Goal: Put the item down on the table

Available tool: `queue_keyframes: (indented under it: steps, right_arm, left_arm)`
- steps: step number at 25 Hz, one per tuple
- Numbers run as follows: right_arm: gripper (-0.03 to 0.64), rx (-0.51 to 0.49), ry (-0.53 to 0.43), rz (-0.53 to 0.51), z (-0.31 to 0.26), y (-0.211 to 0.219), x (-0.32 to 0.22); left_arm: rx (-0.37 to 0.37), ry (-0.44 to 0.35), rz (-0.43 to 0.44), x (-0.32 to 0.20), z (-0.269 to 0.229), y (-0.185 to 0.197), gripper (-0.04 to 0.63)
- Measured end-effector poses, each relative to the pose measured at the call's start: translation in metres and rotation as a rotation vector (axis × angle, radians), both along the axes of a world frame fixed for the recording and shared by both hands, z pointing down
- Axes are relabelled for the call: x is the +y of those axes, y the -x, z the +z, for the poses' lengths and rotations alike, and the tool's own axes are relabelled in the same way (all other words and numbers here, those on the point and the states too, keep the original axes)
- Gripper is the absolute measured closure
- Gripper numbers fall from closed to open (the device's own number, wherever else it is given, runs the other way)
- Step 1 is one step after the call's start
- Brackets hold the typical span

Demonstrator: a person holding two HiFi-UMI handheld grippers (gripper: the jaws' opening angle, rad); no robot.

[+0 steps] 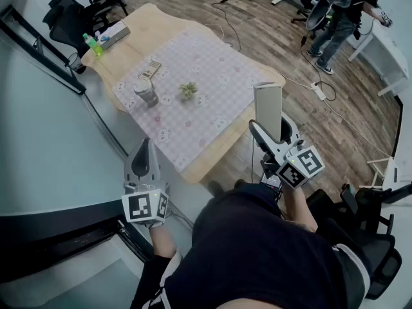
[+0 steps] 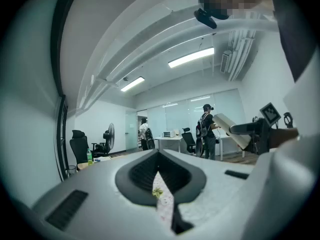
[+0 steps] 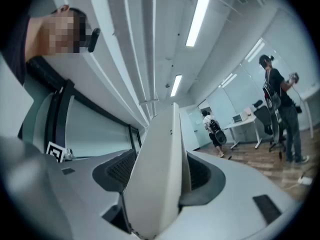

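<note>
Right now your right tongs [image 1: 273,138] are clamped on the slab [image 1: 268,108], one pad on each broad face, and the jaws stand wide only because the slab fills them. Your left tongs [image 1: 145,152] are pressed together with nothing between them. They hang low beside your left hip, short of the bench [image 1: 145,18]. The slab is up in the air in that right grip. Its long axis runs straight out along the jaws, and in the head view its free end reaches over the bench's near right corner. The landing place therefore lies ahead and a little to the left of the right tongs. That hand is the nearer one and already carries the load. In looks the slab is a pale cream, flat rectangular panel, thin at the edge, smooth and unmarked as far as these views show, and I cannot tell what it is made of. Further out, a checked cloth [image 1: 222,118] covers most of the bench top. Its near right part lies bare, well apart from the small plant [image 1: 188,90] and the can [image 1: 146,92]. That patch looks to me like the easy spot, with the slab lowered flat, broad face down.
</note>
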State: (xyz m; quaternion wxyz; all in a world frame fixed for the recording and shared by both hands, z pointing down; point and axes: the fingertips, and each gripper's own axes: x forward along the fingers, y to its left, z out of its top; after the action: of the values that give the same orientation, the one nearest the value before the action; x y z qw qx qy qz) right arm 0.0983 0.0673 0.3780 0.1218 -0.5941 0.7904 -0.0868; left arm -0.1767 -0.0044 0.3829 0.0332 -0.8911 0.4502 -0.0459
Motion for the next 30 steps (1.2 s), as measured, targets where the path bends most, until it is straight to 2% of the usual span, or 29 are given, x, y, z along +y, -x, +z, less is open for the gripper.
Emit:
queue_keyframes:
  steps: [2, 4, 12, 21, 30]
  right_arm:
    - [0.318, -0.097, 0.002, -0.025, 0.000, 0.002, -0.003]
    - [0.319, -0.126, 0.004, -0.033, 0.000, 0.003, -0.005]
    - [0.319, -0.135, 0.008, -0.043, 0.000, 0.000, -0.005]
    - [0.319, -0.122, 0.023, -0.032, 0.004, -0.015, 0.000]
    - [0.318, -0.109, 0.027, -0.067, 0.001, -0.016, -0.001]
  left_arm:
    - [0.000, 0.000, 0.002, 0.000, -0.001, 0.001, 0.600]
    - [0.007, -0.001, 0.011, 0.001, -0.005, -0.001, 0.600]
    - [0.005, -0.036, 0.028, 0.002, -0.023, -0.011, 0.600]
    - [0.003, -0.012, 0.019, 0.010, -0.022, -0.015, 0.600]
    - [0.001, 0.003, -0.008, 0.014, -0.020, -0.011, 0.600]
